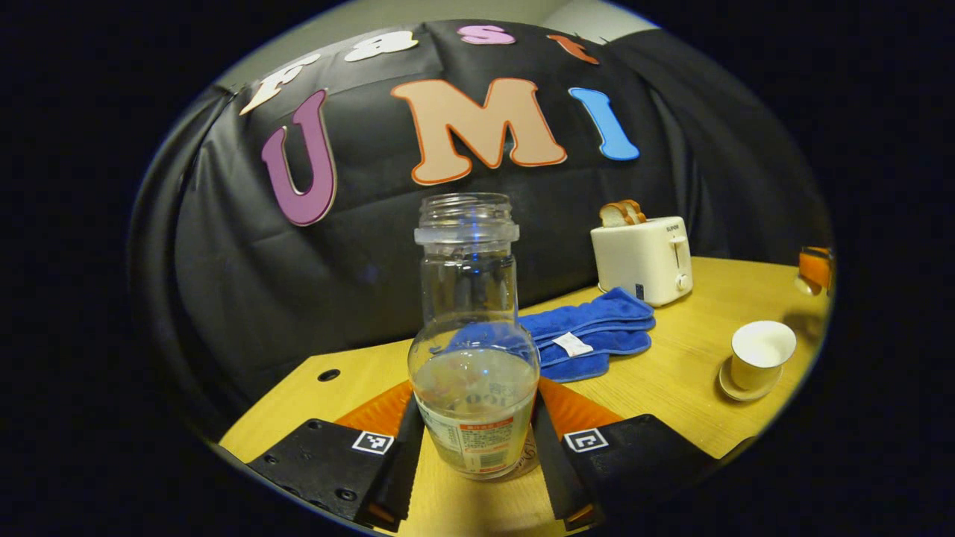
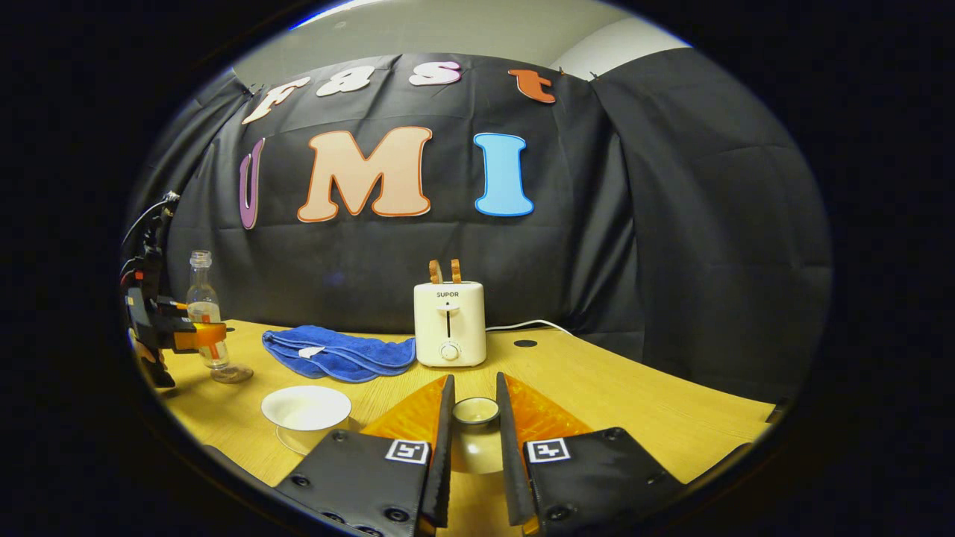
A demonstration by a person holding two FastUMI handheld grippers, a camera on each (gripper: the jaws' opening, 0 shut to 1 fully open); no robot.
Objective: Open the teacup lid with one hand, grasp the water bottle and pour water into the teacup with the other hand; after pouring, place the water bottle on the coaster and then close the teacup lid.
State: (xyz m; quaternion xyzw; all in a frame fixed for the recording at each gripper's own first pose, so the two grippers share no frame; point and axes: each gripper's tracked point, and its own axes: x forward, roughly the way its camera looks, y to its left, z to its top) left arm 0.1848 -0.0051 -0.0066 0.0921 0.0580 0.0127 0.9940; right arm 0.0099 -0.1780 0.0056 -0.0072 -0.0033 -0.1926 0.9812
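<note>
Wooden worktop (image 2: pixel 597 403) carries everything. Left gripper (image 1: pixel 474 440) has its jaws clamped on the clear glass water bottle (image 1: pixel 472 343), standing upright. Right gripper (image 2: pixel 475 440) has its jaws clamped on the small round teacup lid (image 2: pixel 476 411), well apart from the open white teacup (image 2: pixel 306 410). Tilt the bottle slowly over the cup.

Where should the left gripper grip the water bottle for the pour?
On the wide lower body of the water bottle, coming in level from the near side, as the left gripper is doing. The bottle stands upright, uncapped, part full; the belly gives the fingers broad flanks, whereas the narrow neck would likely let it swing when tipped.
</note>
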